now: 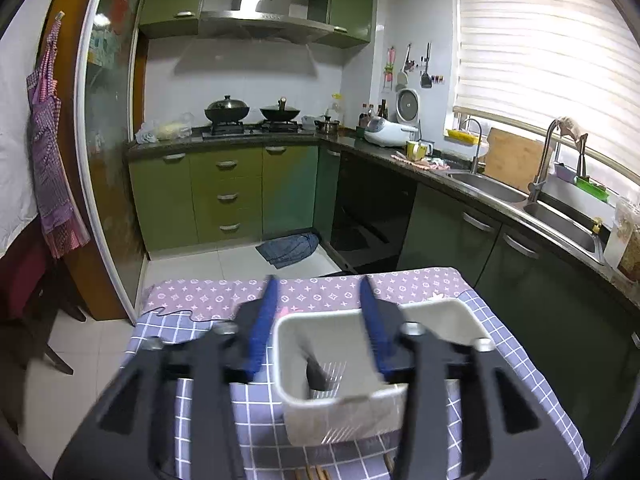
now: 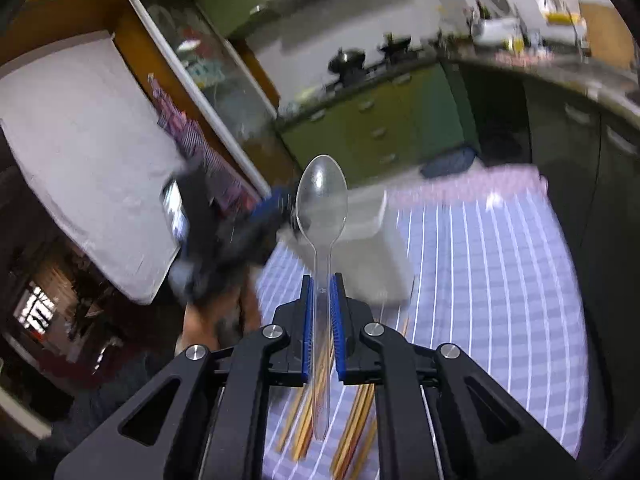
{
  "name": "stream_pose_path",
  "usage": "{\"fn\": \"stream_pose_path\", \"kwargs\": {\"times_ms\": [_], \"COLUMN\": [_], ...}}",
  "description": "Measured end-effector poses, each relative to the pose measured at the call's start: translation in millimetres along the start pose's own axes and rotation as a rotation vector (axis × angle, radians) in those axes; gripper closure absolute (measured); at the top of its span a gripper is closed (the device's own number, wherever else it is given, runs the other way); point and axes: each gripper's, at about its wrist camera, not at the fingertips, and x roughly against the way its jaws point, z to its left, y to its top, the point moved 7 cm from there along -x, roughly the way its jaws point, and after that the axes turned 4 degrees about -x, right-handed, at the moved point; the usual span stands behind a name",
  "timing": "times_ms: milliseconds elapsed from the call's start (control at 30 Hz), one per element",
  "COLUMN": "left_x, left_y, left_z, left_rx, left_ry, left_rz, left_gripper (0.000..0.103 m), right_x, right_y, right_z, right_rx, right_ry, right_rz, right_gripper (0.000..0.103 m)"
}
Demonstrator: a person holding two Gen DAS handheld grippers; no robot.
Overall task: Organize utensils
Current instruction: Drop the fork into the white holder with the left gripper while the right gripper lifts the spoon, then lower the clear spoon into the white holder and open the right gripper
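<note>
White utensil holder [image 1: 340, 360] on blue-and-white checked tablecloth [image 1: 500, 360]; beyond holder, lilac cloth [image 1: 320, 292] with white star-and-flower print. Clear spoon [image 2: 322, 216] between blue pads [image 2: 306, 328]. Tan chopsticks [image 2: 356, 420] near holder. Green cabinets [image 1: 224, 196] behind.

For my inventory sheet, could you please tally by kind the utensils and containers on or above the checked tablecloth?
Clear plastic spoon, held by the right gripper: 1
White utensil holder: 1
Wooden chopsticks: several, too blurred to count
Total: 2 plus the chopsticks
</note>
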Motion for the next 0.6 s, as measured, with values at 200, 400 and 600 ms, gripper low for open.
{"fn": "stream_pose_path", "kwargs": {"times_ms": [200,400,600], "left_x": [52,95,110], "left_y": [-1,-20,-30], "left_z": [17,36,46], "left_rx": [0.008,-0.003,-0.016], "left_ry": [0.019,0.031,0.027], "left_rz": [-0.017,0.016,0.026], "left_gripper": [0.055,0.052,0.051], "right_x": [-32,-99,-147], "right_y": [80,121,98], "right_z": [18,16,-5], "right_rx": [0.038,0.102,0.154], "right_ry": [-0.049,-0.207,-0.272], "right_rz": [-0.181,-0.26,-0.225], "right_gripper": [0.093,0.093,0.093]}}
